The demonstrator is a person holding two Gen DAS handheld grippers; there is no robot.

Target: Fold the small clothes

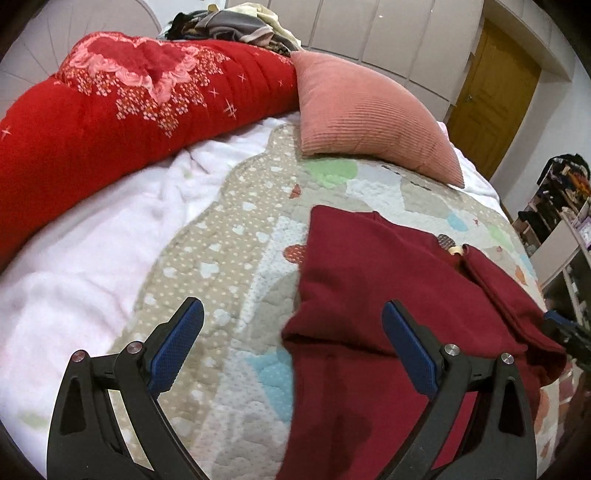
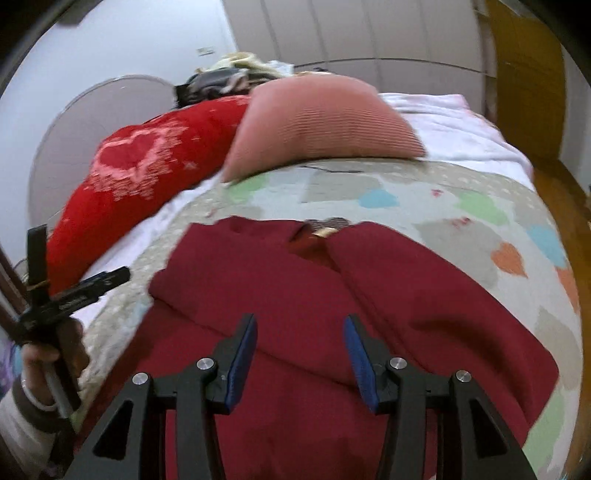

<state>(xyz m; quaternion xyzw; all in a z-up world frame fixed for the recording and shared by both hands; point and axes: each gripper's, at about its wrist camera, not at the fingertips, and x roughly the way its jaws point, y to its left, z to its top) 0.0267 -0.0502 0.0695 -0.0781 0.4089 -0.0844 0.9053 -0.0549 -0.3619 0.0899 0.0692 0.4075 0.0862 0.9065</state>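
Note:
A dark red garment (image 1: 369,295) lies on the patterned quilt (image 1: 229,258), its two sides folded in toward the middle, with a collar tag at the far end. My left gripper (image 1: 291,314) is open and empty, hovering over the garment's left edge. In the right wrist view the same garment (image 2: 332,295) fills the middle. My right gripper (image 2: 300,328) is open and empty, just above the garment's middle. The left gripper (image 2: 74,291) shows at the left edge of that view, held in a hand.
A red quilted blanket with a heart pattern (image 1: 110,110) and a pink ribbed cushion (image 1: 369,114) lie at the head of the bed. A clothes pile (image 1: 229,26) sits behind them. A wooden door (image 1: 491,92) and shelves (image 1: 561,221) stand at the right.

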